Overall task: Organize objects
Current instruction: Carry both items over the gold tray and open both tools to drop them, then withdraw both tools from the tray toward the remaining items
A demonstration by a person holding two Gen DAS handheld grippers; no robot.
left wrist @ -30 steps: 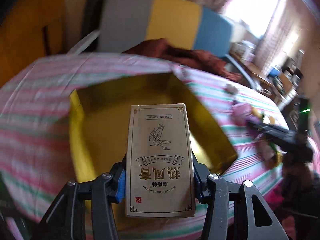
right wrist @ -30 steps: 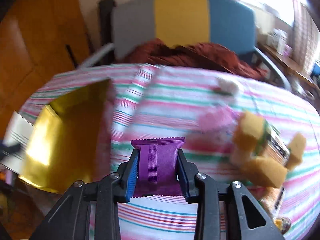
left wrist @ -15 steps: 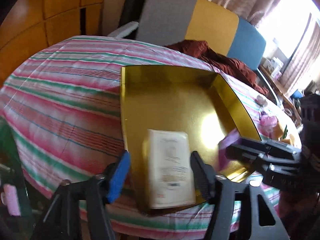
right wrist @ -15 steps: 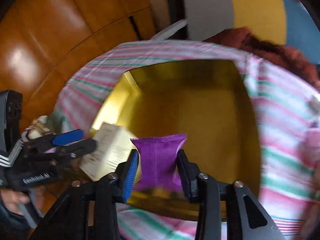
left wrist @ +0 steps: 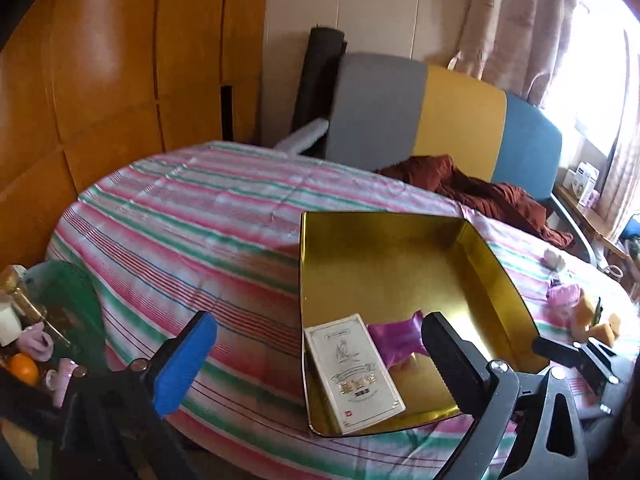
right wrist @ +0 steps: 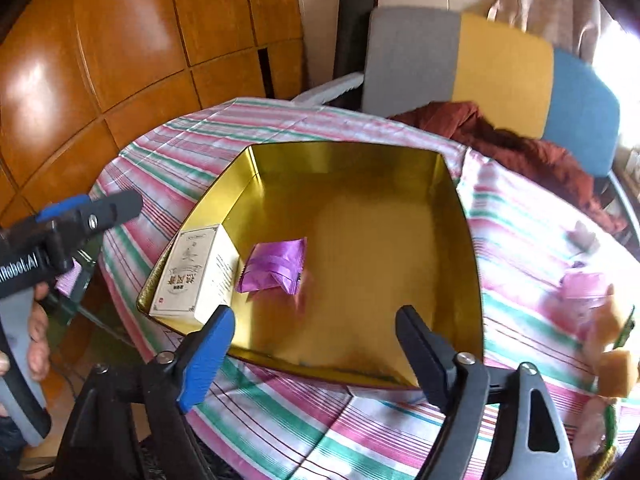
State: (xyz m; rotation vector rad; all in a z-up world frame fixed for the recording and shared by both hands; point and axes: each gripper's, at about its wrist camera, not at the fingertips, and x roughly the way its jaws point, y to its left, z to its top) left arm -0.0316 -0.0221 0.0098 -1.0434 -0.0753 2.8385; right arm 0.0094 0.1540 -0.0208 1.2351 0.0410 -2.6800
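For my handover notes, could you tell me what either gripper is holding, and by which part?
Nothing: both grippers' jaws are opening, empty; the cream cardboard box and purple foil packet lie in the gold tray.

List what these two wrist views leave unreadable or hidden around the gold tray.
- Print on the cream box: too small and soft in both views.
- Purple packet: in the left wrist view, its right end hides behind a finger of the left gripper, whose jaws are opening.
- Items right of the tray: blurred and cut by the right wrist view's edge.
- Tray's near wall: partly behind the right gripper, opening, nothing between.
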